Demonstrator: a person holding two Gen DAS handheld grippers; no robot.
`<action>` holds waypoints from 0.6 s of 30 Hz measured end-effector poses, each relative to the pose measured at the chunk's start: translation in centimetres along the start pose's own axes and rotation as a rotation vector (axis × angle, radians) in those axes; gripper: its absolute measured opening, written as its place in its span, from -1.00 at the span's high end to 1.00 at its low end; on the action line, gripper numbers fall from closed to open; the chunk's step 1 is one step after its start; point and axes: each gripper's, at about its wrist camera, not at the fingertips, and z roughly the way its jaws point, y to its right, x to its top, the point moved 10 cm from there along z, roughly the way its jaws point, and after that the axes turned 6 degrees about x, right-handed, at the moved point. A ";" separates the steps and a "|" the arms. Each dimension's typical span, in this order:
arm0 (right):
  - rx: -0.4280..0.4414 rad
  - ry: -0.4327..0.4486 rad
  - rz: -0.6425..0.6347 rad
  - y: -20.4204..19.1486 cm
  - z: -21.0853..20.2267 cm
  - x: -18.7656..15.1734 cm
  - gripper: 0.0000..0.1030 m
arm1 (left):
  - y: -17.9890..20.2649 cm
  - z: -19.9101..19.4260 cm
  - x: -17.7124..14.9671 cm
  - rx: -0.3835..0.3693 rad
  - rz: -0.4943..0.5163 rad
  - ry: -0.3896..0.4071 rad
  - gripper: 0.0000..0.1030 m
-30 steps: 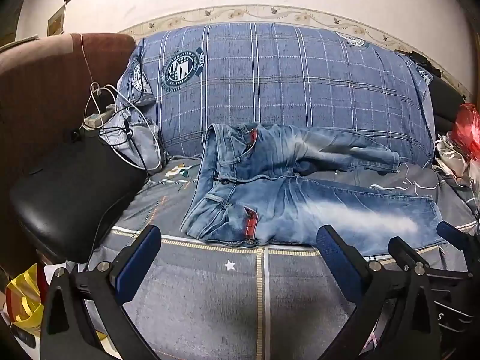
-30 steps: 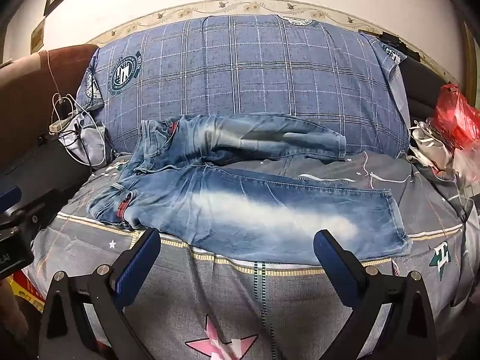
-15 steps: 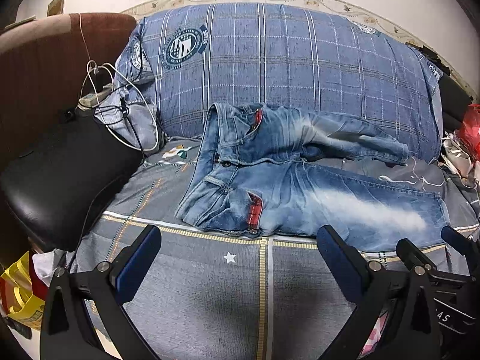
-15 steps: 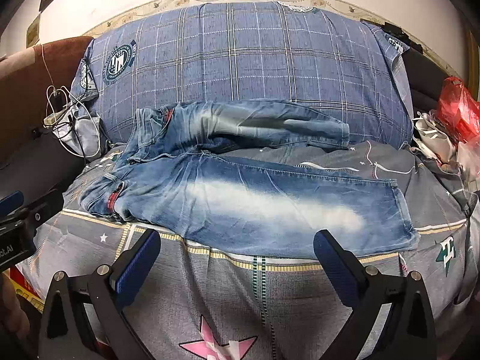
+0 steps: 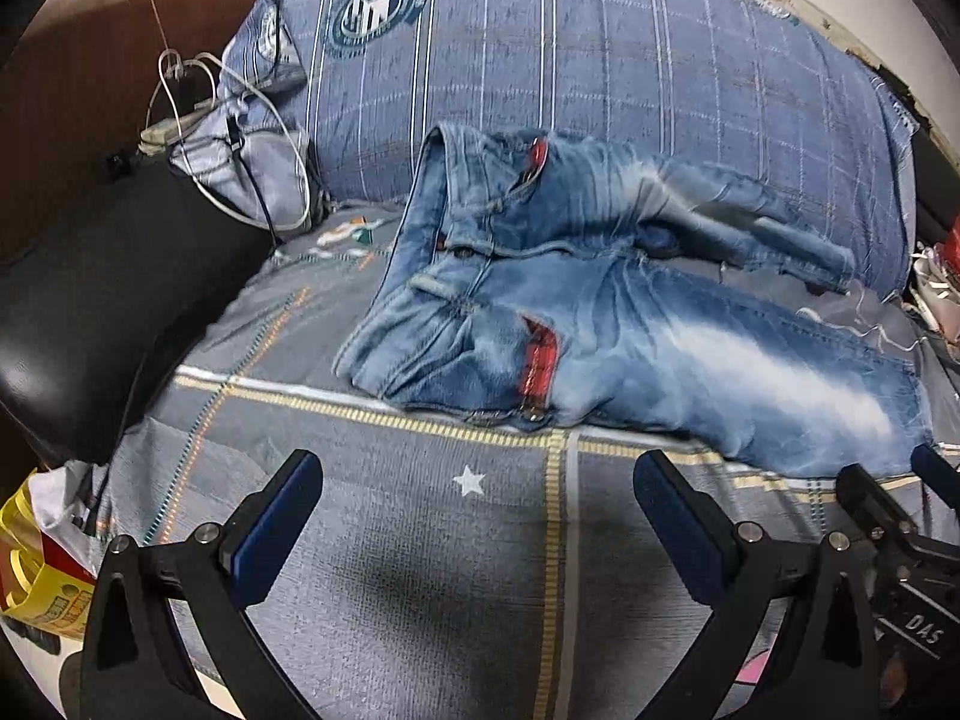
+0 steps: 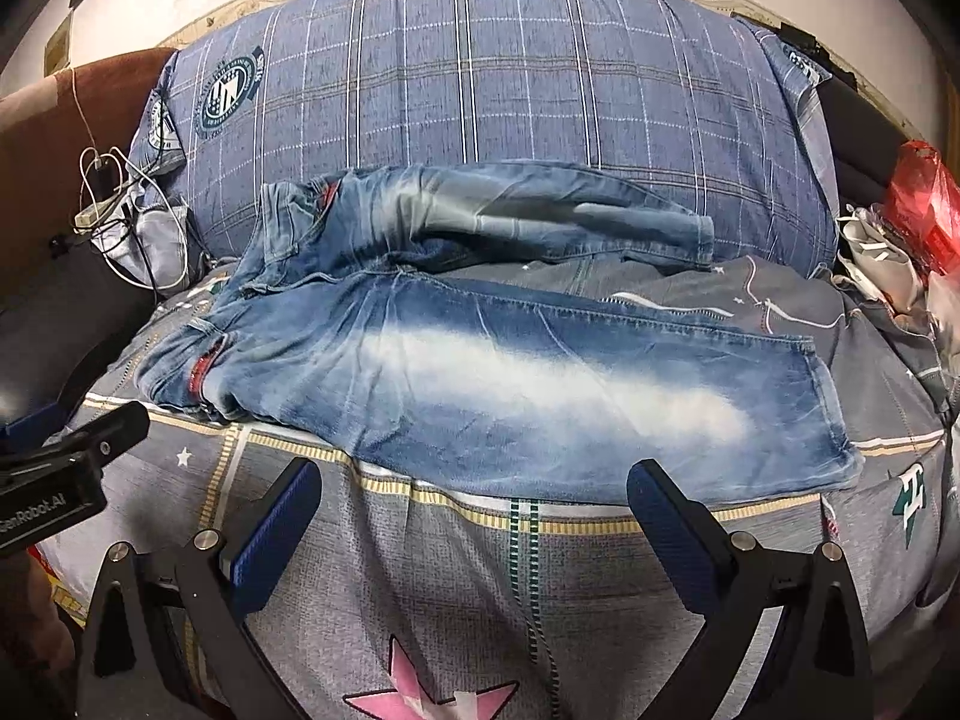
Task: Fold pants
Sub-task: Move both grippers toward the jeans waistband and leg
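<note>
pants [image 5: 600,324]: blue jeans flat on the bed [image 5: 420,540], far leg up against the plaid pillow [image 5: 600,60]
left gripper [image 5: 474,516]: fingers apart, short of the waistband
right gripper [image 6: 468,516]: fingers apart, empty (near leg just beyond)
room: bare bedspread before the pants

Jeans [image 6: 480,372] lie across the bed [image 6: 456,588], waistband left, hems right. Far leg rests against the big pillow [image 6: 480,78] behind. Cables [image 5: 240,138] left of pillow. My left gripper [image 5: 477,531] faces the waistband, right gripper [image 6: 474,525] the near leg, both in front of the jeans, apart from them.
</note>
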 end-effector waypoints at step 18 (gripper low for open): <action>0.013 -0.062 0.008 -0.2 3.1 -1.2 -1.00 | -0.4 6.0 -3.6 0.046 0.029 -0.128 -1.00</action>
